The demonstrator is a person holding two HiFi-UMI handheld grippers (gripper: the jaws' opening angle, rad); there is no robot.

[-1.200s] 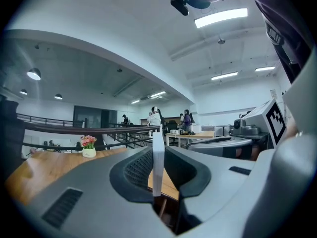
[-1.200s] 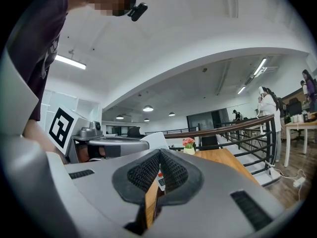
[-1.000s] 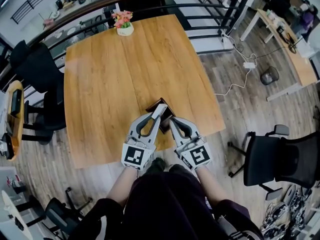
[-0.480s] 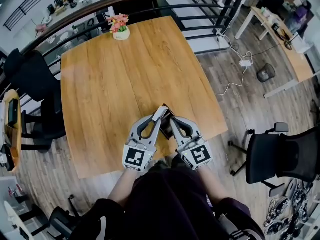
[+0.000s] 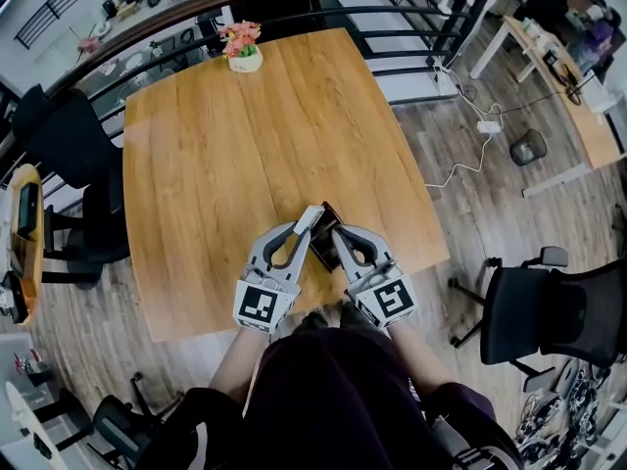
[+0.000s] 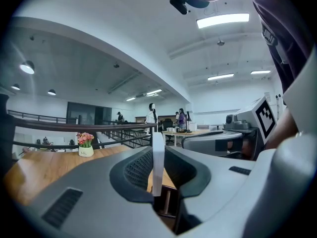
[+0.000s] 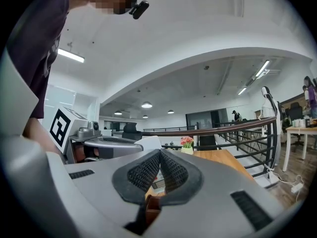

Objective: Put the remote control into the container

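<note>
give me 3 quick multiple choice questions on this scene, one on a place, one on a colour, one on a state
1. Where does the flower pot stand?
A. in the container
B. near the far edge of the table
C. on the floor

2. What colour is the thing that the left gripper holds?
A. white
B. red
C. green

3. What state is the left gripper in?
A. open and empty
B. lying on the floor
C. shut on the remote control

Answers: 1 B, the head view shows the flower pot at the far edge of the table. 2 A, the left gripper view shows a white slab between the jaws. 3 C, both jaws press against that slab.
</note>
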